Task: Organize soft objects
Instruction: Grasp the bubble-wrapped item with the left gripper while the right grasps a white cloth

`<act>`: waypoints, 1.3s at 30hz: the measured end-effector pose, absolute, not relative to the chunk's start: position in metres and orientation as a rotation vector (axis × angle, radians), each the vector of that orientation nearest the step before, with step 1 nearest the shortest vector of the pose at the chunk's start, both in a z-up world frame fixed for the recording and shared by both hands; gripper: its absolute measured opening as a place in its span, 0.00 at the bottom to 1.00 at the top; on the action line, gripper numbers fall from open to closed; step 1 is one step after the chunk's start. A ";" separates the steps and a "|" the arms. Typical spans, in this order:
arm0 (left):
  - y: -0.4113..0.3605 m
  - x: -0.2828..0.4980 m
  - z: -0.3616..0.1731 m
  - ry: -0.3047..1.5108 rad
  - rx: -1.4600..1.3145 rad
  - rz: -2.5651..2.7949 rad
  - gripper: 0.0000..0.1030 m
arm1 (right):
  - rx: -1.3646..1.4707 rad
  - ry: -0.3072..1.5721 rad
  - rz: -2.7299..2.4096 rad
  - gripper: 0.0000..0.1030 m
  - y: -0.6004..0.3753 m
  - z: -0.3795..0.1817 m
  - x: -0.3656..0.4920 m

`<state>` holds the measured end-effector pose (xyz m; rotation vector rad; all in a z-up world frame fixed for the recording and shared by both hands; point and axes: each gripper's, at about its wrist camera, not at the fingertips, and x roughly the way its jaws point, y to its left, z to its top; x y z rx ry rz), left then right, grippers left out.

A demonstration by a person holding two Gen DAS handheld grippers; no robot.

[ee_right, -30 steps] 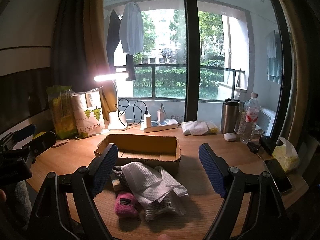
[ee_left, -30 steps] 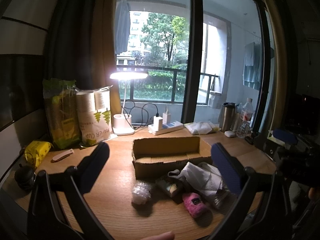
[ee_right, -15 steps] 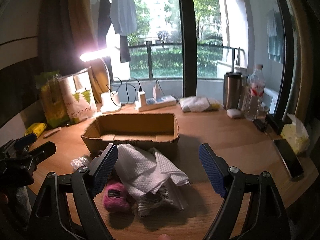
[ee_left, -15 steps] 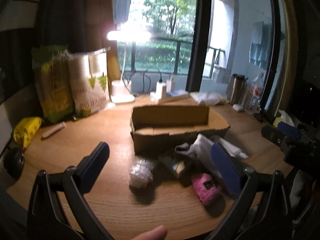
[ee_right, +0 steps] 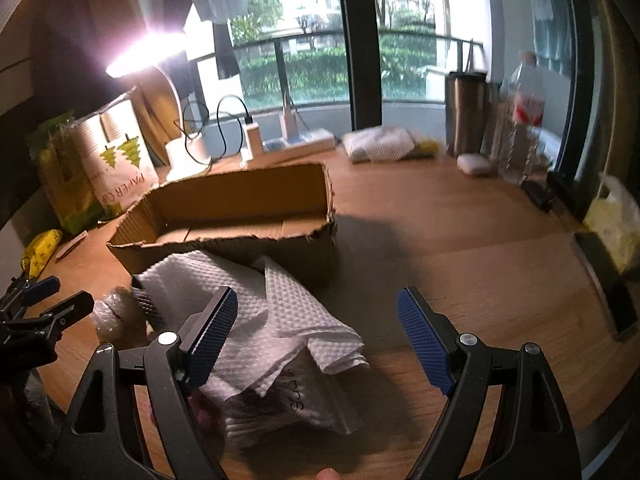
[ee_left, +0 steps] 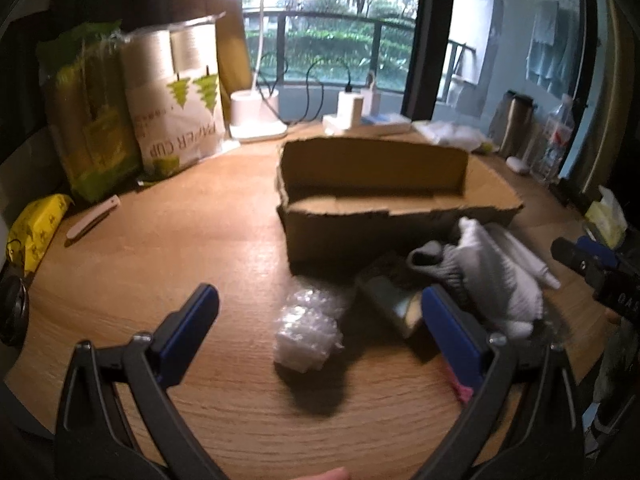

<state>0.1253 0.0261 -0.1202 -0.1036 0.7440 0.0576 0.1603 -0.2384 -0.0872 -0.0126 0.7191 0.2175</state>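
Observation:
An open, empty cardboard box (ee_left: pixel 384 184) (ee_right: pixel 240 208) stands mid-table. In front of it lies a pile of soft things: a wad of bubble wrap (ee_left: pixel 308 326), a grey-white sock (ee_left: pixel 480 276), a green-yellow sponge (ee_left: pixel 394 304), a white waffle cloth (ee_right: pixel 256 304), a clear bag of dark stuff (ee_right: pixel 288 404). A pink fuzzy item (ee_left: pixel 462 390) peeks out behind my left gripper's right finger. My left gripper (ee_left: pixel 316 332) is open, its fingers on either side of the bubble wrap. My right gripper (ee_right: pixel 316 336) is open over the white cloth.
Paper-cup packs (ee_left: pixel 172 100) and a lit desk lamp (ee_left: pixel 260 120) stand at the back left, a power strip (ee_right: pixel 296 144) behind the box. A steel tumbler (ee_right: pixel 466 112), water bottle (ee_right: pixel 524 112), phone (ee_right: pixel 604 276) and tissue bag (ee_right: pixel 616 216) sit at the right.
Both grippers have tilted down and moved closer to the pile. The bubble wrap now sits between the left fingers, the white cloth under the right. Both stayed open.

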 end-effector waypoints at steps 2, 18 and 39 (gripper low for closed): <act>0.029 0.132 -0.127 0.770 -0.100 0.065 0.98 | -0.007 0.735 0.233 0.82 -0.237 -0.092 0.167; 0.040 0.159 -0.161 0.915 -0.139 0.063 0.53 | 0.099 0.880 0.305 0.46 -0.242 -0.124 0.207; 0.029 0.144 -0.112 0.794 -0.159 -0.014 0.36 | 0.062 0.627 0.309 0.09 -0.262 -0.055 0.176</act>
